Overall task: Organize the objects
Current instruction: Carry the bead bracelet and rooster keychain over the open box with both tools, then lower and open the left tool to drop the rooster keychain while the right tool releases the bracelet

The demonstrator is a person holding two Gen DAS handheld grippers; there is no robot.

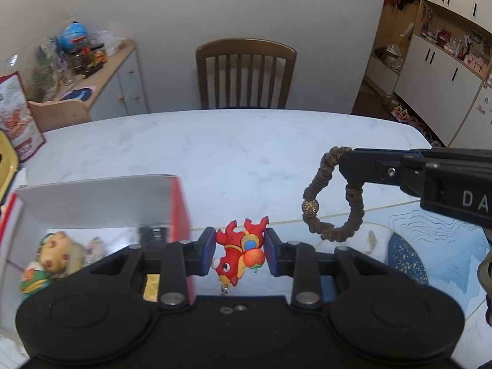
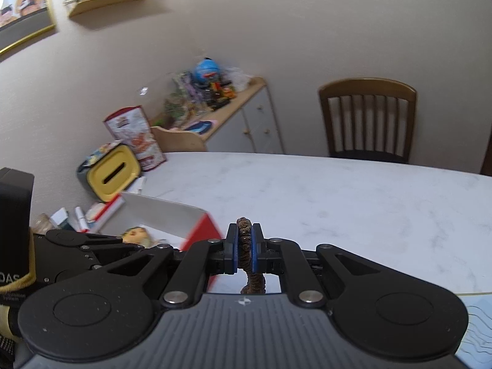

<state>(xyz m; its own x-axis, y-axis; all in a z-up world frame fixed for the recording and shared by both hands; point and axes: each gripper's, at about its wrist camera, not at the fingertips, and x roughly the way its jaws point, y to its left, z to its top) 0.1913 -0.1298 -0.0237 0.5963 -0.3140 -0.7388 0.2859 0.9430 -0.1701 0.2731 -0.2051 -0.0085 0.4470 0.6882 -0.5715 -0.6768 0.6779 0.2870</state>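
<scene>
A red dragon-like toy figure (image 1: 238,253) hangs upside down between the blue pads of my left gripper (image 1: 239,252), which is shut on it above the table. To its left stands an open red and white box (image 1: 101,203) with several small toy figures (image 1: 53,256) inside. My right gripper (image 2: 244,249) is shut on a brown ruffled hair tie (image 2: 245,246). In the left wrist view that hair tie (image 1: 335,200), with a gold bead, dangles from the right gripper (image 1: 346,160) to the right of the toy. The box (image 2: 172,215) lies left of the right gripper.
The white marble table (image 1: 215,141) runs to a wooden chair (image 1: 246,73) at the far side. A blue patterned mat (image 1: 430,255) covers the near right. A yellow slotted container (image 2: 113,176) and a snack bag (image 2: 135,138) sit at the table's left. A cluttered sideboard (image 1: 92,77) lines the wall.
</scene>
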